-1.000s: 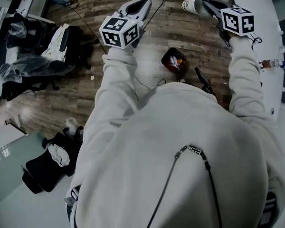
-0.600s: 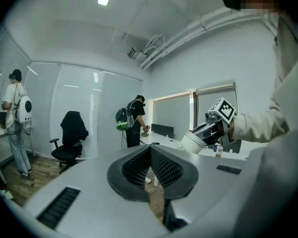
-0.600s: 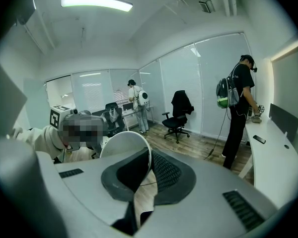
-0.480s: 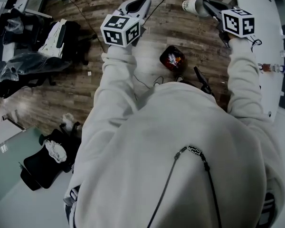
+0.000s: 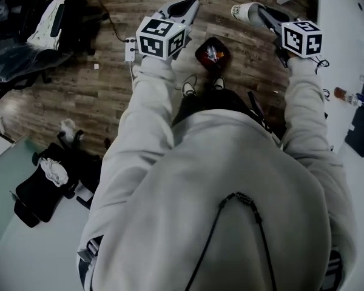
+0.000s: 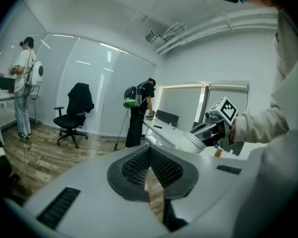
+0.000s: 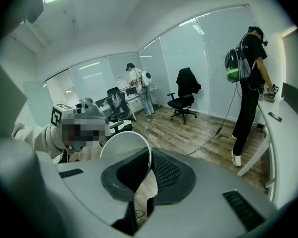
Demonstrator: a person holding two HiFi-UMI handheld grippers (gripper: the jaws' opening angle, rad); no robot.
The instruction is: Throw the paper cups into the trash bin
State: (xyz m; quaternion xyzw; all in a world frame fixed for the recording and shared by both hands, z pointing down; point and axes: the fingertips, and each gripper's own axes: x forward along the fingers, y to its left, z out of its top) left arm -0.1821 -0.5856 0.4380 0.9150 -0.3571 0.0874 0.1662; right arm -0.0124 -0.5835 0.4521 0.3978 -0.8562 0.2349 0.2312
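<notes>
In the head view my right gripper (image 5: pixel 259 12) is shut on the rim of a white paper cup (image 5: pixel 244 11), which lies on its side above the wooden floor. The right gripper view shows the cup's wall (image 7: pixel 123 150) pinched between the dark pads (image 7: pixel 165 171). A small dark trash bin (image 5: pixel 212 53) with reddish litter stands on the floor between the two grippers, just ahead of my shoes. My left gripper (image 5: pixel 183 6) is held left of the bin. Its pads (image 6: pixel 139 165) are shut with nothing between them. From the left gripper view the held cup (image 6: pixel 192 142) appears at the right.
A white table (image 5: pixel 346 65) with small bottles (image 5: pixel 350 97) runs along the right. Chairs piled with bags (image 5: pixel 45 38) stand at upper left, and a black bag (image 5: pixel 39 190) lies lower left. A power strip (image 5: pixel 129 47) and cable lie near the left gripper. A person with a green backpack (image 7: pixel 248 78) stands by a desk.
The trash bin and the floor have slid down and left in the head view, so the bin now lies between the grippers, close to my shoes. Both grippers keep their grip and pose.
</notes>
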